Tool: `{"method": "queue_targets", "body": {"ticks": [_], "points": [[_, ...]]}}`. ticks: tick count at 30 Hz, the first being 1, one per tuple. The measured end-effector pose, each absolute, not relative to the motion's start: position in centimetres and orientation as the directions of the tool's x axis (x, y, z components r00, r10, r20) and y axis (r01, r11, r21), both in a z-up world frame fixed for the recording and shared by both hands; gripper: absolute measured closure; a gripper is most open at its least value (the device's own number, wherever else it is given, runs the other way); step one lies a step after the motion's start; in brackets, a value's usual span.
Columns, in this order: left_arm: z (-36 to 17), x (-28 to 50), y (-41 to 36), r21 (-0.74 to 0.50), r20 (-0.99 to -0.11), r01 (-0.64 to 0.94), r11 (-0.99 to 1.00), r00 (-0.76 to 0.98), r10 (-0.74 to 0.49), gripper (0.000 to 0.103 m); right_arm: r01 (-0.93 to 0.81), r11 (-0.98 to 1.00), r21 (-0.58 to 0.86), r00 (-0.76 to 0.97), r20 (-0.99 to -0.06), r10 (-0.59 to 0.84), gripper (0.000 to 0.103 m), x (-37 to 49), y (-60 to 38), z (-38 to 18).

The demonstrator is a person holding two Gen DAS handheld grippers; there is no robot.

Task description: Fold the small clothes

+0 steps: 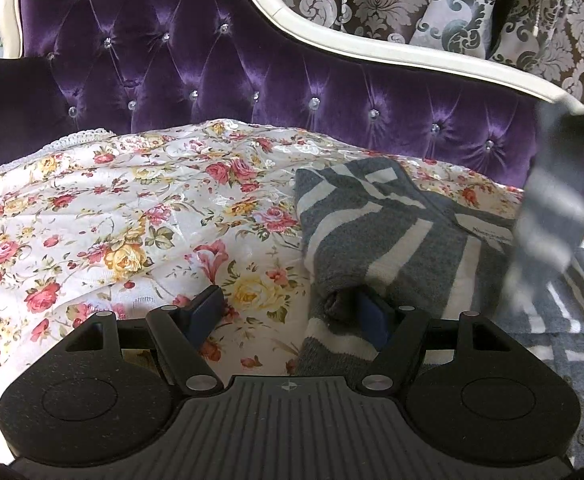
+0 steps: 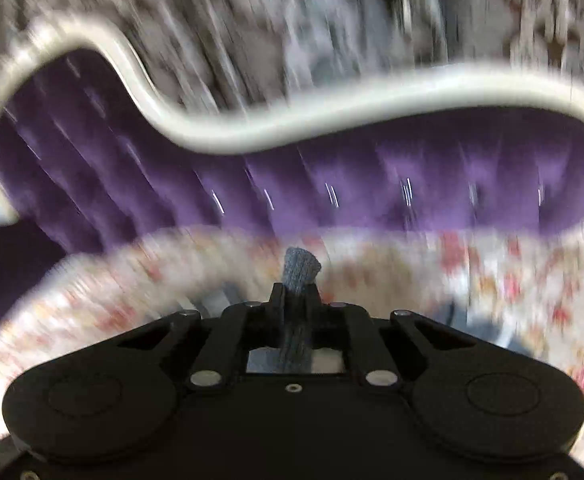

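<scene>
Right gripper (image 2: 295, 292) jaws pinch the striped garment (image 1: 375, 236), its sleeve hanging lengthwise.

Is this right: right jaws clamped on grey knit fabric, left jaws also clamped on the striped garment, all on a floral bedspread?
Not quite. The left gripper is open: in the left wrist view its jaws stand wide apart, one over the floral bedspread, the other at the edge of the striped garment, gripping nothing. The right gripper is indeed clamped on grey knit fabric.

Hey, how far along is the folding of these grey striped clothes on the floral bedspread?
Nothing looks folded yet. The right gripper is shut on a grey knitted piece. The open left gripper rests by a rumpled grey-and-white striped garment, unfolded on the floral bedspread.
</scene>
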State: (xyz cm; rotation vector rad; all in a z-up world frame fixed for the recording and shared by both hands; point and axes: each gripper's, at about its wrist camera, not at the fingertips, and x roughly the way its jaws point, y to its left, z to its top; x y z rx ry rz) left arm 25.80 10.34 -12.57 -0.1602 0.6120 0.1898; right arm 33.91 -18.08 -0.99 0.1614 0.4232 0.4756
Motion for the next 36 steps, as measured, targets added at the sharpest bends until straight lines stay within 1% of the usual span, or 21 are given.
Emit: {"method": "queue_targets", "body": {"ticks": [1, 2, 4, 7, 10, 11, 15, 16, 18, 20, 21, 23, 25, 27, 31, 33, 36], "points": [[-12.6, 25.8, 10.3, -0.093, -0.583, -0.224, 0.970, 0.802, 0.129, 0.032, -0.413, 0.877, 0.246, 0.814, -0.333, 0.477, 0.087, 33.1, -19.0, -1.0], [-12.6, 25.8, 10.3, -0.094, -0.582, -0.224, 0.970, 0.803, 0.129, 0.032, -0.410, 0.878, 0.246, 0.814, -0.335, 0.474, 0.087, 32.5, -20.1, -1.4], [-12.6, 25.7, 10.3, -0.094, -0.581, -0.225, 0.970, 0.804, 0.130, 0.032, -0.387, 0.892, 0.234, 0.797, -0.400, 0.452, 0.086, 31.9, -21.8, -3.4], [-12.6, 25.7, 10.3, -0.096, -0.580, -0.225, 0.970, 0.805, 0.130, 0.032, -0.359, 0.914, 0.189, 0.751, -0.523, 0.403, 0.086, 31.1, -23.8, -6.8], [-12.6, 25.7, 10.3, -0.096, -0.578, -0.225, 0.969, 0.806, 0.130, 0.032, -0.366, 0.906, 0.211, 0.686, -0.597, 0.416, 0.084, 29.2, -25.2, -8.6], [-12.6, 25.7, 10.3, -0.097, -0.578, -0.226, 0.969, 0.806, 0.130, 0.032, -0.377, 0.902, 0.213, 0.665, -0.616, 0.423, 0.082, 28.4, -25.4, -9.0], [-12.6, 25.7, 10.3, -0.100, -0.577, -0.226, 0.969, 0.807, 0.129, 0.032, -0.447, 0.858, 0.255, 0.541, -0.686, 0.486, 0.078, 26.0, -25.3, -9.5], [-12.6, 25.7, 10.3, -0.101, -0.577, -0.226, 0.969, 0.807, 0.128, 0.032, -0.463, 0.848, 0.258, 0.523, -0.693, 0.496, 0.077, 25.3, -25.2, -9.3], [-12.6, 25.6, 10.3, -0.102, -0.575, -0.226, 0.969, 0.808, 0.128, 0.032, -0.468, 0.848, 0.247, 0.541, -0.679, 0.496, 0.072, 24.5, -25.1, -8.7], [-12.6, 25.6, 10.3, -0.102, -0.575, -0.226, 0.969, 0.808, 0.128, 0.032, -0.439, 0.848, 0.297, 0.583, -0.624, 0.520, 0.052, 24.9, -25.8, -7.6], [-12.6, 25.6, 10.3, -0.103, -0.575, -0.226, 0.969, 0.808, 0.128, 0.032, -0.415, 0.845, 0.338, 0.606, -0.591, 0.533, 0.049, 25.4, -26.3, -7.1], [-12.6, 25.6, 10.3, -0.104, -0.575, -0.226, 0.968, 0.808, 0.127, 0.032, -0.365, 0.856, 0.367, 0.659, -0.547, 0.516, 0.047, 26.8, -26.6, -6.3], [-12.6, 25.6, 10.3, -0.103, -0.575, -0.227, 0.969, 0.808, 0.128, 0.032, -0.323, 0.883, 0.342, 0.701, -0.541, 0.466, 0.047, 28.5, -26.6, -6.2], [-12.6, 25.6, 10.3, -0.102, -0.575, -0.227, 0.969, 0.808, 0.128, 0.032, -0.304, 0.899, 0.315, 0.699, -0.567, 0.435, 0.047, 30.2, -26.3, -6.7], [-12.6, 25.6, 10.3, -0.103, -0.574, -0.227, 0.969, 0.809, 0.128, 0.032, -0.291, 0.932, 0.215, 0.695, -0.622, 0.361, 0.046, 31.9, -25.7, -8.8], [-12.6, 25.6, 10.3, -0.102, -0.574, -0.227, 0.969, 0.809, 0.129, 0.032, -0.296, 0.929, 0.222, 0.681, -0.633, 0.368, 0.044, 32.2, -25.8, -9.8], [-12.6, 25.6, 10.3, -0.102, -0.574, -0.227, 0.969, 0.809, 0.129, 0.032, -0.326, 0.913, 0.244, 0.665, -0.627, 0.405, 0.043, 31.7, -26.0, -10.4]]}}
